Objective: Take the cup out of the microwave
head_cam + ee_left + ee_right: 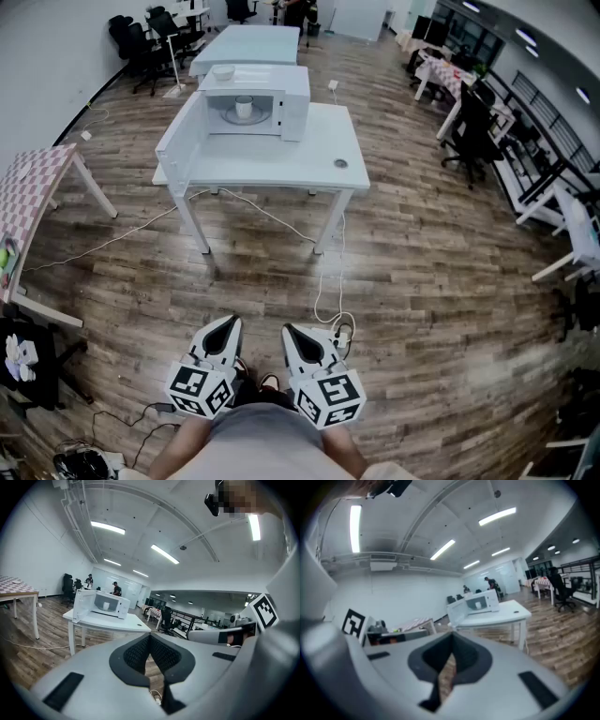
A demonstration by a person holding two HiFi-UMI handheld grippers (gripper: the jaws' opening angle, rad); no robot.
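Observation:
A white microwave (281,98) stands on a white table (309,155) far ahead of me, its door (180,141) swung open to the left. Inside it a white cup (244,107) sits upright on the turntable. The microwave (110,604) and cup (106,605) show small in the left gripper view, and the microwave (480,603) shows again in the right gripper view. My left gripper (230,322) and right gripper (289,329) are held side by side low in front of me, over the wooden floor, well short of the table. Both are shut with nothing in them.
A white bowl (223,71) rests on top of the microwave and a small round object (340,163) lies on the table's right part. Cables and a power strip (342,331) lie on the floor ahead. A checkered table (33,187) stands left; desks and office chairs (469,131) stand right.

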